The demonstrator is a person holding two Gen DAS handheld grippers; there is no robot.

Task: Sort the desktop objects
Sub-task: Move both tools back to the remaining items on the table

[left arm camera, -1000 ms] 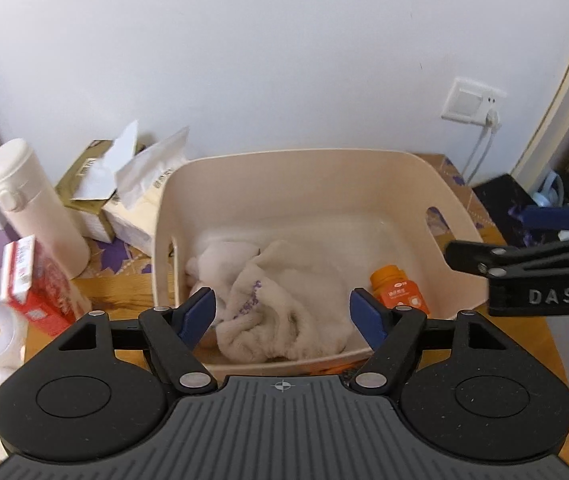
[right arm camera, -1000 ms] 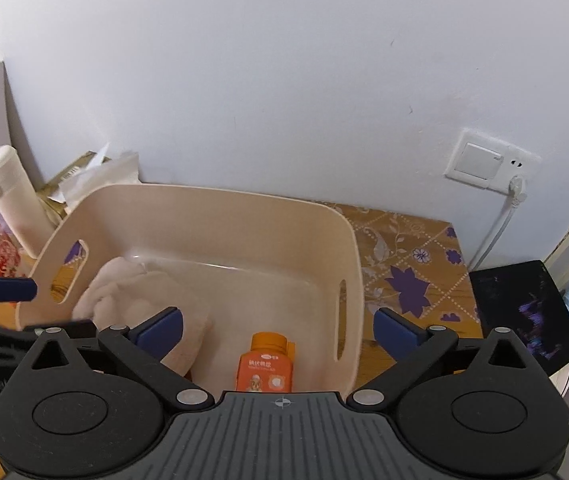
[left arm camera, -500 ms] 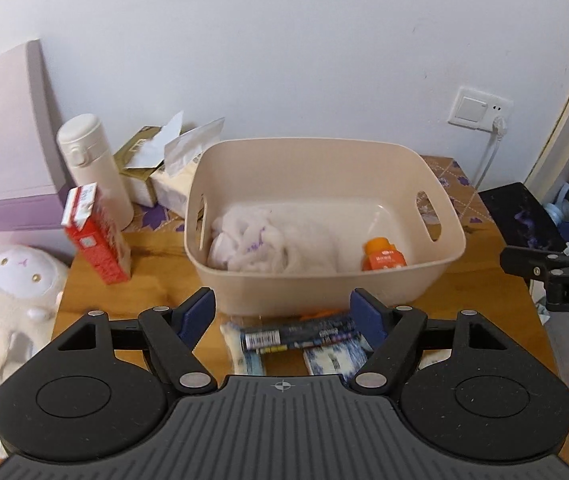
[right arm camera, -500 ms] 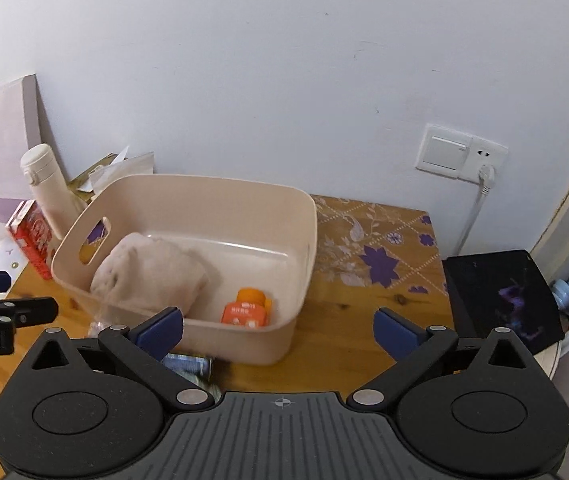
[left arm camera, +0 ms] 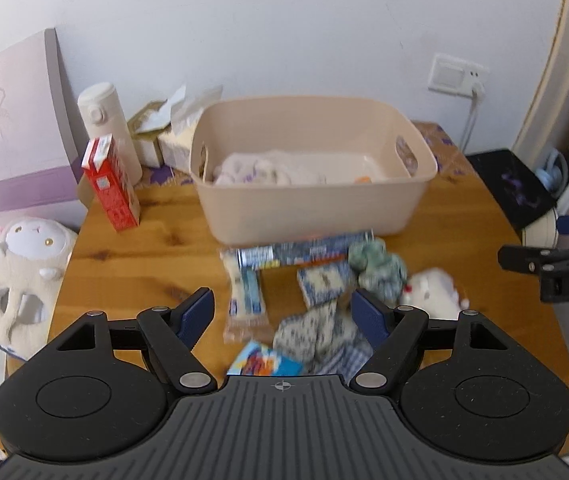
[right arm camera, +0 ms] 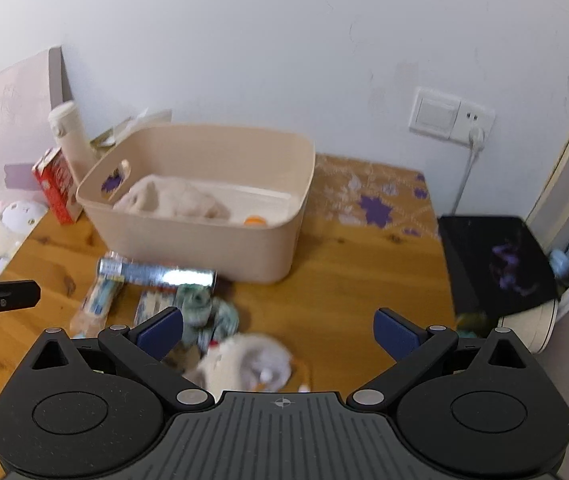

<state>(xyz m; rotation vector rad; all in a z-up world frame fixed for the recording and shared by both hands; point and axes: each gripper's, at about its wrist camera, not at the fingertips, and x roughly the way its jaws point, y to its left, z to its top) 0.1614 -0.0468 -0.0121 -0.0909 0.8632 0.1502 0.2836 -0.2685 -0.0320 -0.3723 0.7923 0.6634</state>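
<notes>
Left gripper (left arm camera: 283, 310) and right gripper (right arm camera: 278, 330) both wide open, empty. Towel (left arm camera: 268, 172) and orange bottle (right arm camera: 255, 221) inside bin (left arm camera: 312, 208); packets (left arm camera: 246, 294), socks (left arm camera: 318, 334), plush toy (right arm camera: 244, 364) in front of bin.

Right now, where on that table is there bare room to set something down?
Bare wood shows right of the beige bin, out to the black pad, and left of the snack pile, in front of the red carton. It is crowded just in front of the bin: the long tube, packets, socks and a white plush.
</notes>
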